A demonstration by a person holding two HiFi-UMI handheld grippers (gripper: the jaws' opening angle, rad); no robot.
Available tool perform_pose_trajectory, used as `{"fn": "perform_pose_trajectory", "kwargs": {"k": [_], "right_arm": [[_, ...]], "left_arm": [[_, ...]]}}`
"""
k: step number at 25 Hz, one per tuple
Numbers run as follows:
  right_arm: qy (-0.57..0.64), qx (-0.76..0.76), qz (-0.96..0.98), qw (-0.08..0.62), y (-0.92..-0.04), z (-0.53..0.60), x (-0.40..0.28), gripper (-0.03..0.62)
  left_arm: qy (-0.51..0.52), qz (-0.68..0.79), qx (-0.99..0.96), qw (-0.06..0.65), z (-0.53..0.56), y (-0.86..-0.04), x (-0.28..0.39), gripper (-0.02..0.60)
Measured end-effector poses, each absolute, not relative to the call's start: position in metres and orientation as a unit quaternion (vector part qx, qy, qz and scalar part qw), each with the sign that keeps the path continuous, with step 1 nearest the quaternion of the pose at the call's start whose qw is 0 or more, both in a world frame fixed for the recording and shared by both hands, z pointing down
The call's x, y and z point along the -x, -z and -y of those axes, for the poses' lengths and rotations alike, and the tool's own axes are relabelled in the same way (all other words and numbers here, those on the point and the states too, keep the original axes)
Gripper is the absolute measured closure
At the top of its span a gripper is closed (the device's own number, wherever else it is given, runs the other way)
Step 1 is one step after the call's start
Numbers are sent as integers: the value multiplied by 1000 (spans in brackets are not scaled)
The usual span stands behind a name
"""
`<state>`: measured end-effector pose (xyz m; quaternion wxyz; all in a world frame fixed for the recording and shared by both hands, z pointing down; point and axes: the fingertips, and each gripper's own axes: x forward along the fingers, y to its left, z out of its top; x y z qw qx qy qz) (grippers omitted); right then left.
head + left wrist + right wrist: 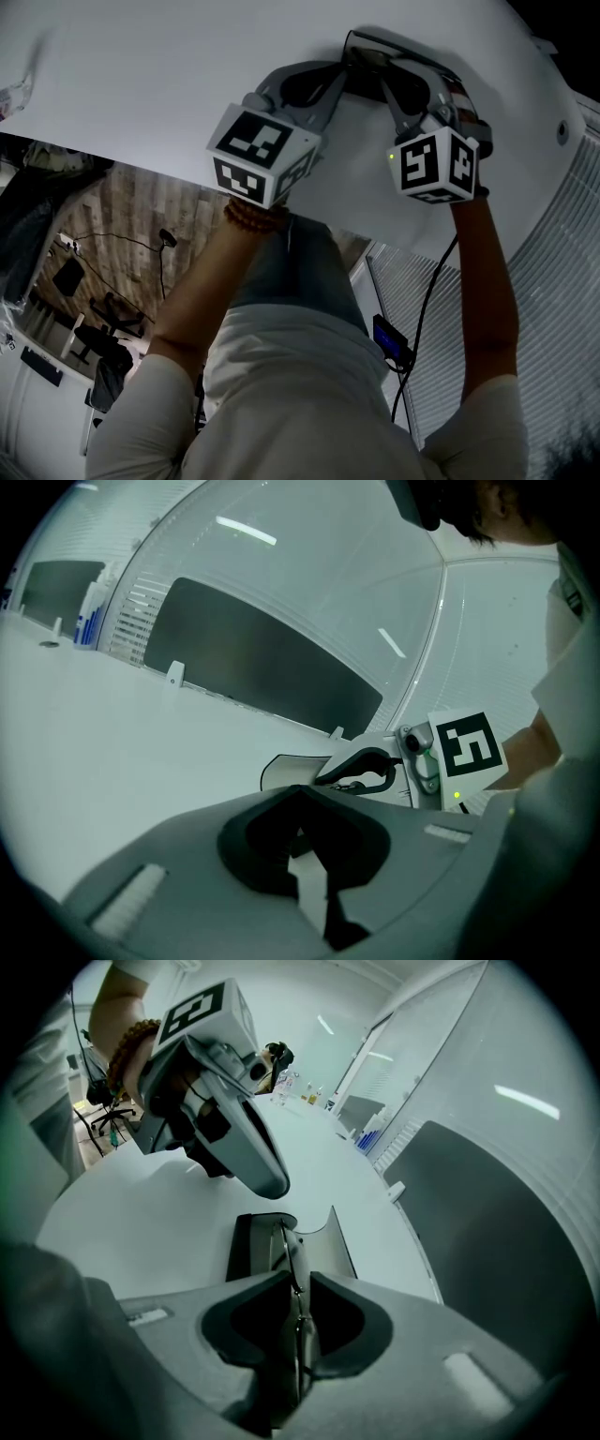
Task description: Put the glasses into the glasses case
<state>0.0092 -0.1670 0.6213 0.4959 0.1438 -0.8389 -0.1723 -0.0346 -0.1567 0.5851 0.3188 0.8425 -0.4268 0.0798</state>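
Right gripper view: the right hand-held gripper (298,1297) is clamped on the thin wire-rimmed glasses (282,1241), which are held over the open, dark-lined glasses case (246,1251) on the smooth white bench (131,1204). The left hand-held gripper (270,1183), jaws together, hovers beside.

- Flat white bench (141,84): plain, no pattern.
- Grey plastic left claw (302,850): black inner pads.
- Grey plastic right claw (295,1330): black inner pads, with a small green light (390,156) on its body.
- Left marker cube (262,152) and right marker cube (436,164): white faces with black square-block patterns.
- Thin wire-framed glasses (292,1279): dark frame.
- Folding glasses case (246,1246): black panel, pale grey-white flap.
- Round-beaded bracelet (253,217): reddish brown.
- Person's short-sleeved shirt (291,394): off-white.
- Plank floor (141,211): brown, striped wood grain.
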Motion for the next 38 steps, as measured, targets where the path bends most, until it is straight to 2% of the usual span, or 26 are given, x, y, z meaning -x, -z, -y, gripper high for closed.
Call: {"fn": "perform_pose_trajectory", "kwargs": {"k": [14,16,19,31,38], "right_arm": [[144,-162,852,476,-590,143,-13,513],[138,-179,855,467,-575,140,-17,527],[123,-207,862,446,-549,134,-22,582],[29,-355,895,267,-392,107,-65,591],[12,-420,891,171,-302,92,-83,591]], "left_arm": [[-87,424,-845,315,135,-568,40,581],[-87,420,-848,311,131,-557,37,581],[-83,416,-854,300,129,-535,33,581],[-41,379,-891,247,99,-396,2,581],[6,344,-920,189,81,-312,-20,581]]}}
